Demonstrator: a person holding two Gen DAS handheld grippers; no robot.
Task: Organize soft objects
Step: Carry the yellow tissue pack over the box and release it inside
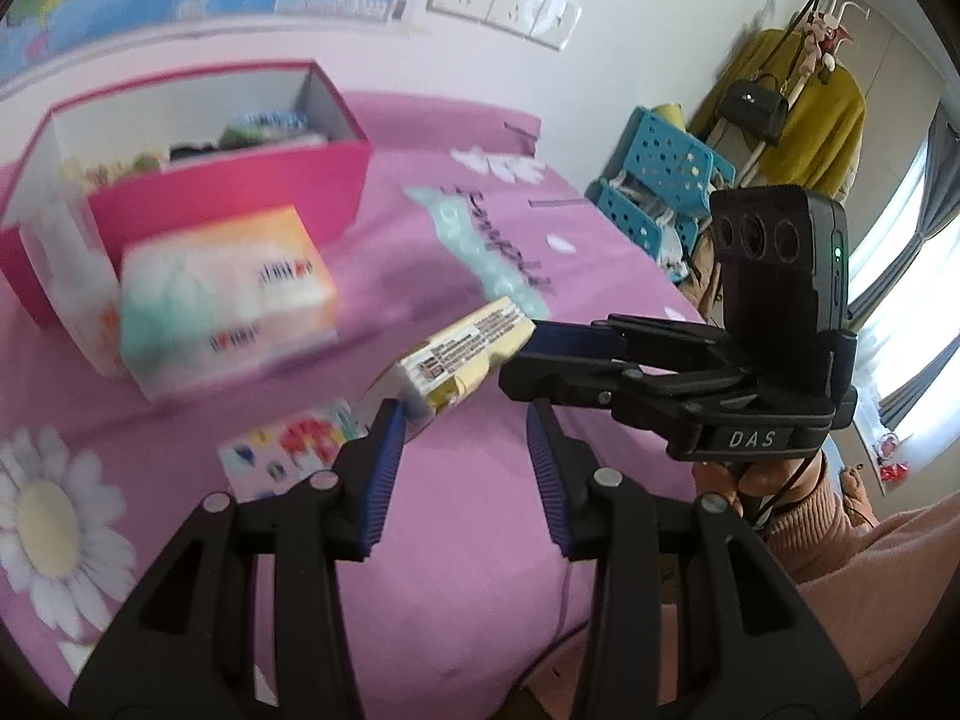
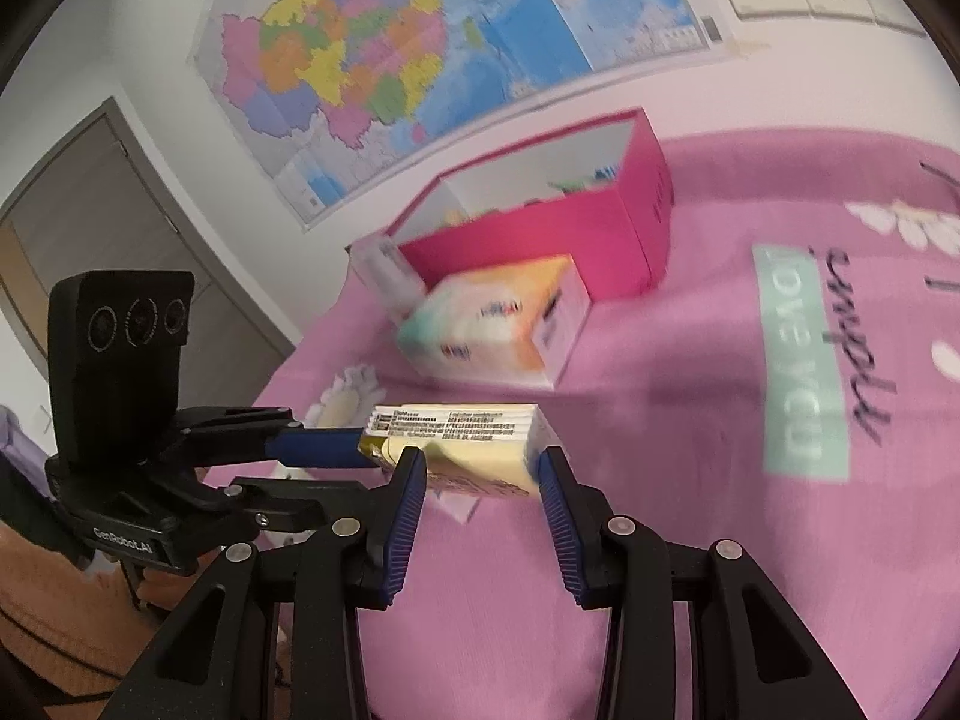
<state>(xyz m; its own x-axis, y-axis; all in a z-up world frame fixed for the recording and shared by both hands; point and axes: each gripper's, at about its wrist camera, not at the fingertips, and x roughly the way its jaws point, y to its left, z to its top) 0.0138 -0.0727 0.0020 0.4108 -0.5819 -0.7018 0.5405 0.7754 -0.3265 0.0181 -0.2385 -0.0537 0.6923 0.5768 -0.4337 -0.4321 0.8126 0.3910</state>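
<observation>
The yellow tissue pack point(image 2: 474, 441) is being held clear of the pink bedspread point(image 2: 660, 540), in front of the open pink box point(image 2: 540, 240). It is being pinched across its width by the right gripper point(image 2: 483, 462), with both blue pads pressed on its sides. The left gripper point(image 1: 462, 414) is being kept spread. The pack's near corner is being touched by one left fingertip, and nothing is being squeezed between the left jaws. A larger pastel tissue pack point(image 1: 228, 300) is being leaned against the box front. A small flat printed packet point(image 1: 288, 450) is being left on the bedspread beneath the left gripper.
</observation>
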